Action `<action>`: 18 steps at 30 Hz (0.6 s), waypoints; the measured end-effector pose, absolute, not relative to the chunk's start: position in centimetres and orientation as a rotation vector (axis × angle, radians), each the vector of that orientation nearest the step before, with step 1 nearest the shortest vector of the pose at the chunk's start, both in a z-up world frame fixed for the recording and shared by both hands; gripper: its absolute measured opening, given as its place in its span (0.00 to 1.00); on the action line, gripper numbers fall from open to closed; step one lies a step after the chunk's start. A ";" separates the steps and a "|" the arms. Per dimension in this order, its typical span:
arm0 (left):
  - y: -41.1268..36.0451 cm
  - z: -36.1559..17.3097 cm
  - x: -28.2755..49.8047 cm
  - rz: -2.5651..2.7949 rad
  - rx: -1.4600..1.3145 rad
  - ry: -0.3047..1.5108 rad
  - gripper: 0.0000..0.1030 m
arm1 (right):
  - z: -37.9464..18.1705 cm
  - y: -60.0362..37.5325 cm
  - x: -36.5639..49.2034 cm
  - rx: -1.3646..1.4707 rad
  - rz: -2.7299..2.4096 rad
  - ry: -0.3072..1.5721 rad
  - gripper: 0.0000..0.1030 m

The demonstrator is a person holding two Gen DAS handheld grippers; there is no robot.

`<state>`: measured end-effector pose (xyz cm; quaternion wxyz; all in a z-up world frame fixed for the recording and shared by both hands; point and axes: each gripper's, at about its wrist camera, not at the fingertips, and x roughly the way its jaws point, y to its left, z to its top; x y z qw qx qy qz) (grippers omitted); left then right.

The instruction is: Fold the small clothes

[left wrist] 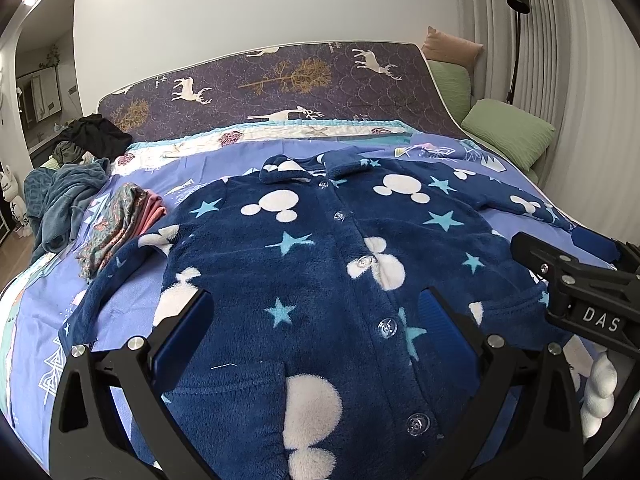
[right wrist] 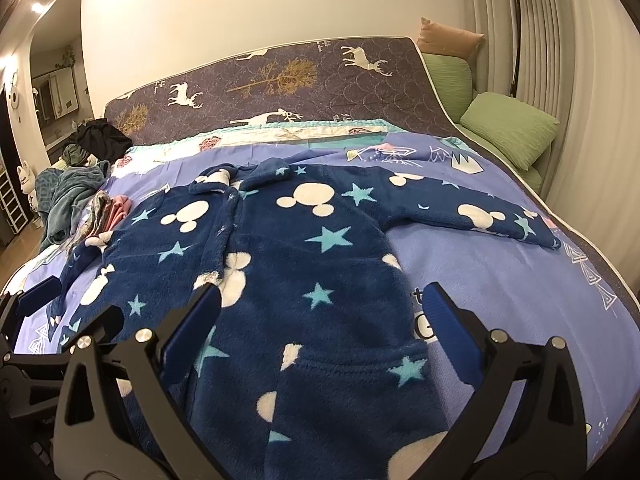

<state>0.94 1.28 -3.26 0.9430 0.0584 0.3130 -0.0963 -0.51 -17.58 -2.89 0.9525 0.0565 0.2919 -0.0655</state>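
Note:
A navy fleece child's jacket (left wrist: 320, 264) with white mouse heads, light-blue stars and clear buttons lies flat, front up and buttoned, on the bed, sleeves spread out. It also shows in the right wrist view (right wrist: 304, 264). My left gripper (left wrist: 316, 316) is open and empty, hovering over the jacket's lower front, near the button row. My right gripper (right wrist: 320, 312) is open and empty over the jacket's lower right side. The right gripper also shows at the right edge of the left wrist view (left wrist: 576, 276). The left gripper also shows at the left edge of the right wrist view (right wrist: 60, 312).
The bed has a lilac printed sheet (right wrist: 500, 280). A stack of folded clothes (left wrist: 120, 224) lies left of the jacket. A teal blanket and dark clothes (left wrist: 68, 184) are heaped at the far left. A deer-print mattress (left wrist: 280, 80) leans on the wall. Green pillows (left wrist: 508, 132) are right.

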 end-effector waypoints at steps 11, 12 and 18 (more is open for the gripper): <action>1.4 -3.5 1.0 -0.193 0.119 0.648 0.99 | -2.8 -17.3 -0.4 0.101 -0.126 0.593 0.98; 1.4 -3.5 0.9 -0.194 0.120 0.648 0.99 | -2.8 -17.2 -0.4 0.099 -0.124 0.593 0.98; 1.6 -3.5 1.0 -0.193 0.113 0.654 0.99 | -2.8 -16.9 -0.2 0.087 -0.118 0.599 0.98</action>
